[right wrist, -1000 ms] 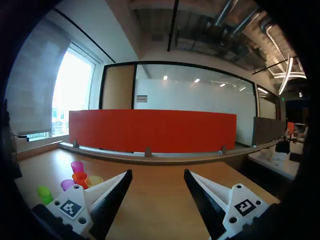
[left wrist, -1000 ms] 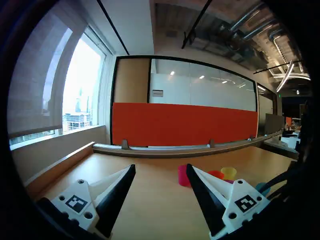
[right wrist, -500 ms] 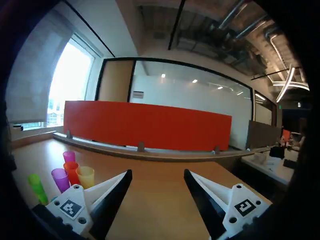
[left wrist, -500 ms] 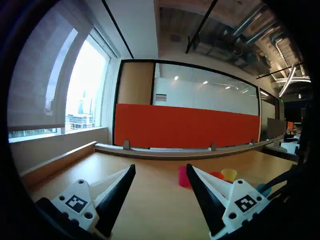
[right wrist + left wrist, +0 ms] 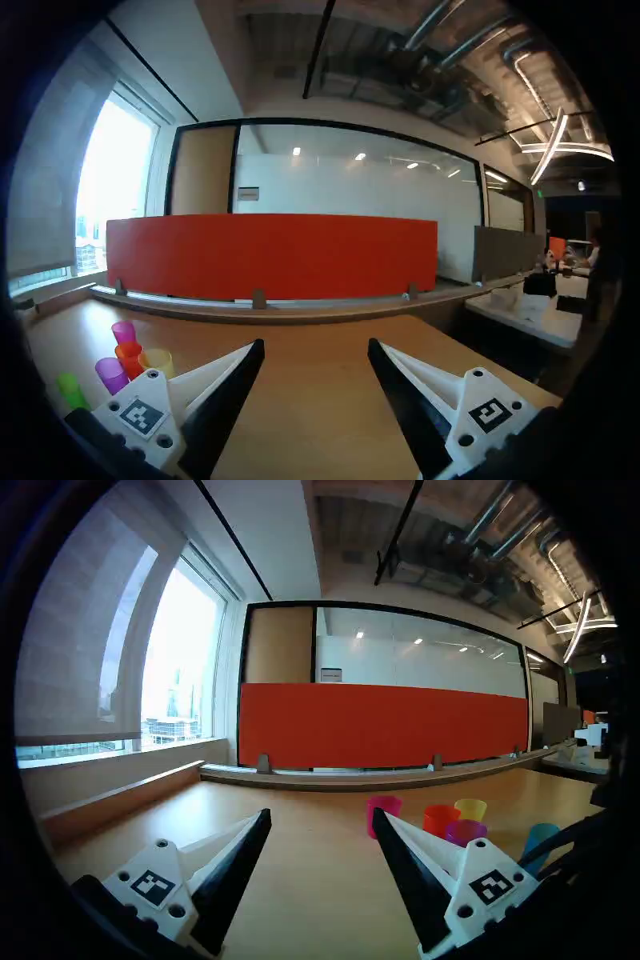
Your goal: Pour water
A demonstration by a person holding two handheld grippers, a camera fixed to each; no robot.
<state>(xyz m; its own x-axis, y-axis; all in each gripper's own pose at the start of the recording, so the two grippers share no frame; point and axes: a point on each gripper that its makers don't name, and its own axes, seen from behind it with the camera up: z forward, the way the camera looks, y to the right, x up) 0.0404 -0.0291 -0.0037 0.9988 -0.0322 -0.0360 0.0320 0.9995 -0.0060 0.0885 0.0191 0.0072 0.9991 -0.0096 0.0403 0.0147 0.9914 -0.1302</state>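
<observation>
Left tongs (image 5: 320, 812) and right tongs (image 5: 314, 342) gape wide, empty; pink cup (image 5: 382, 806) and purple cup (image 5: 464, 830) crowd the orange cup (image 5: 440, 818), so a grab there may topple neighbours.

We look from low over the wooden surface (image 5: 320, 896) in both views, each camera sitting just behind its own jaws, on the left gripper (image 5: 320, 812) and the right gripper (image 5: 314, 342), facing level toward the orange partition (image 5: 384, 724). Both views share that partition, the window (image 5: 180, 672) at left, and the cups (image 5: 442, 818): near, right of centre in the left gripper view, lower left in the right gripper view
</observation>
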